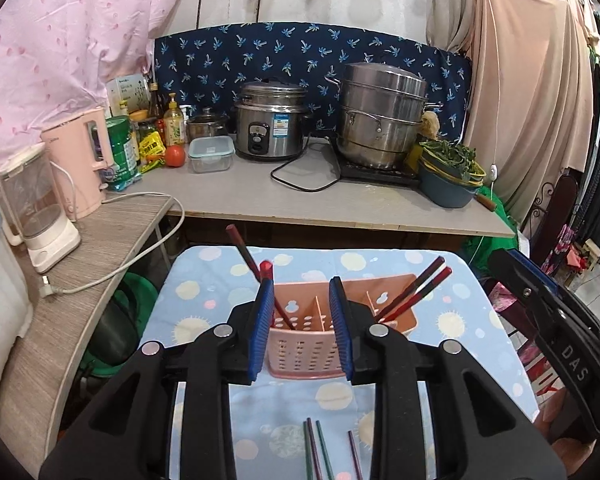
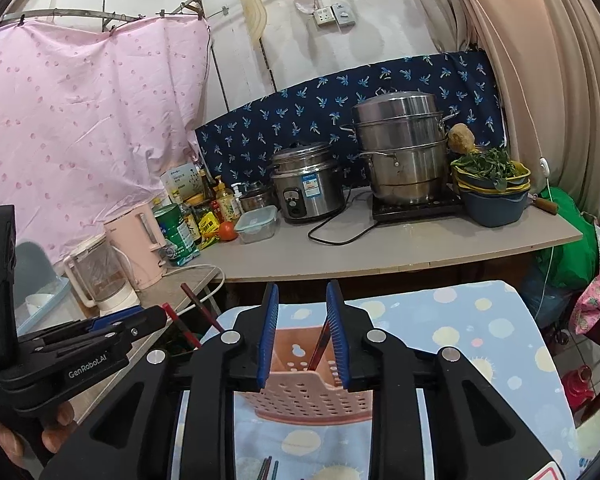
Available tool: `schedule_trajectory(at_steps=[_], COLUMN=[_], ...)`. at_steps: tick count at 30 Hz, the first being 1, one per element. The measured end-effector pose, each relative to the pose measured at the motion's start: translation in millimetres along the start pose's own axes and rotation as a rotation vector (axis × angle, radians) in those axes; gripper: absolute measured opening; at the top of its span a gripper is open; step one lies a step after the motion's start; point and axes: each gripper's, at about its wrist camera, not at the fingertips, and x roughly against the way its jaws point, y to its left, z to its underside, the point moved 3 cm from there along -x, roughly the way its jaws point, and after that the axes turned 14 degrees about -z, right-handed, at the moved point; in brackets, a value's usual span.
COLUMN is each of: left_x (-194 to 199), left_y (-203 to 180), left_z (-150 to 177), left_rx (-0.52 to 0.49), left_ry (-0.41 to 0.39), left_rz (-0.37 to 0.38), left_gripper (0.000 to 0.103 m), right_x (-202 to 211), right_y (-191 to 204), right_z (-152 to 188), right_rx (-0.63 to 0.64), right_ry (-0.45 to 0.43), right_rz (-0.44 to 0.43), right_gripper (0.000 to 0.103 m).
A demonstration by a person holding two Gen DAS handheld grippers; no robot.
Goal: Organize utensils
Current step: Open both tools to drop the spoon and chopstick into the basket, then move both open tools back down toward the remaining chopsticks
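Observation:
A pink perforated utensil holder [image 1: 312, 344] stands on the blue dotted cloth [image 1: 204, 300]. Red chopsticks [image 1: 244, 252] lean left out of its left compartment, and another red pair [image 1: 420, 288] leans right out of its right one. My left gripper [image 1: 300, 284] hovers open just before the holder, with nothing pinched. The right gripper [image 2: 303, 286] is open too, over the holder [image 2: 312, 396], and a red pair [image 2: 320, 344] stands loose between its pads. Several dark loose chopsticks [image 1: 320, 452] lie on the cloth below the grippers.
Behind the small table runs a grey counter [image 1: 340, 204] with a rice cooker [image 1: 270, 124], a steel steamer pot [image 1: 380, 116], basins of greens [image 1: 448, 176] and a lidded box [image 1: 211, 154]. A pink kettle [image 1: 80, 160], a blender [image 1: 36, 204] and a loose cord [image 1: 112, 276] sit at left.

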Motion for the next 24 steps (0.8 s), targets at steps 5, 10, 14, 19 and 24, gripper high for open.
schedule_trajectory(at_steps=[5, 10, 14, 19, 24], left_x=[16.6, 34.7, 45.2, 53.2, 57.0], left_y=[4.6, 10.3, 17.5, 26.0, 31.4], left_z=[15.1, 40.8, 72.2, 114.5, 152.9], left_rx=[-0.006, -0.022, -0.030, -0.040, -0.045], left_ry=[-0.001, -0.002, 0.018, 0.060, 0.108], left_rz=[-0.034, -0.070, -0.091, -0.118, -0.132], left_gripper=[0.034, 0.037, 0.041, 0.042, 0.042], right_x=[23.0, 45.8, 63.8, 84.8, 99.1], right_y=[13.5, 26.3, 33.2, 39.0, 45.0], right_z=[20.8, 51.9, 83.6, 127.8, 167.5], right_rx=[0.023, 0.046, 0.041, 0.022, -0.001], right_ry=[0.027, 0.078, 0.131, 0.198, 0.260], right_rz=[0.004, 0.024, 0.032, 0.040, 0.046], right_gripper=[0.032, 0.032, 0.032, 0.032, 0.032])
